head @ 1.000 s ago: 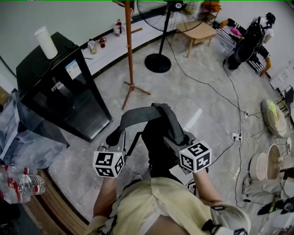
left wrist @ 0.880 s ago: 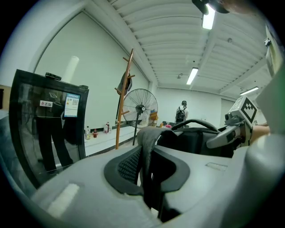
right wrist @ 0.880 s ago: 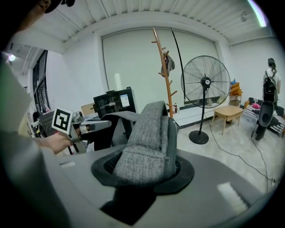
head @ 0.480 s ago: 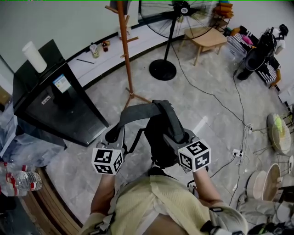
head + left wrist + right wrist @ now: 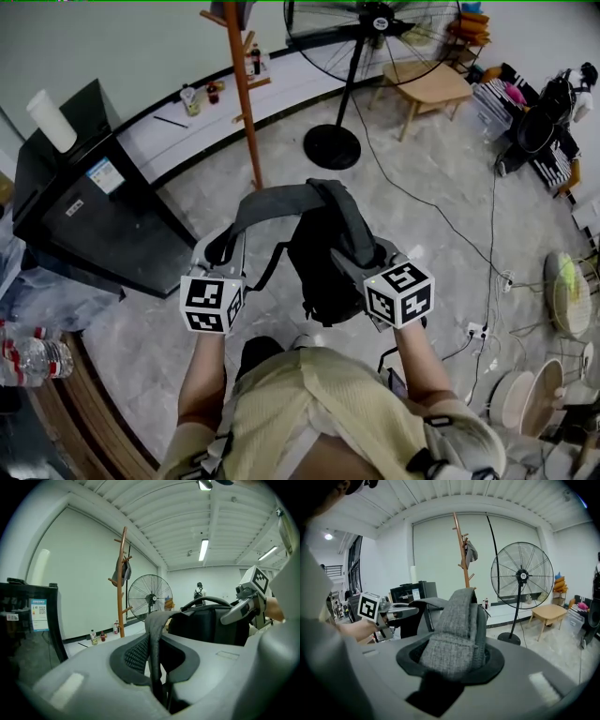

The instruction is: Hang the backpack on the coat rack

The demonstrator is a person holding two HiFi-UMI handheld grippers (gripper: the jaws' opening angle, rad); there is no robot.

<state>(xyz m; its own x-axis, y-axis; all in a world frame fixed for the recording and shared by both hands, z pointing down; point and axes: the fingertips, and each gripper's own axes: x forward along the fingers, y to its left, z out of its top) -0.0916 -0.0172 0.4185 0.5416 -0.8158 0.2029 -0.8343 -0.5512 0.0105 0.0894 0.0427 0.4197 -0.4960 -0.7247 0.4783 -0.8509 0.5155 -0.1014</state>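
I carry a black backpack (image 5: 323, 267) between both grippers, above the floor. My left gripper (image 5: 223, 253) is shut on the thin edge of one grey shoulder strap (image 5: 152, 644), which runs up between its jaws. My right gripper (image 5: 356, 270) is shut on the other strap, a wide padded grey one (image 5: 457, 630) that fills its jaws. The wooden coat rack (image 5: 242, 94) stands ahead and slightly left, by the wall. A dark garment (image 5: 125, 569) hangs from an upper peg. In the left gripper view the backpack body (image 5: 206, 623) sits right of my left gripper (image 5: 158, 677).
A black cabinet (image 5: 94, 206) with a white roll (image 5: 45, 120) on top stands at the left. A large standing fan (image 5: 361, 37) on a round base (image 5: 331, 147) is right of the rack. A wooden stool (image 5: 433, 84) and floor cables (image 5: 441, 216) lie beyond. Bottles (image 5: 192, 96) sit on the wall ledge.
Both grippers and the backpack have moved forward toward the coat rack. The rack's foot now lies just beyond the backpack, and the cabinet has slid left. Both grips look unchanged.
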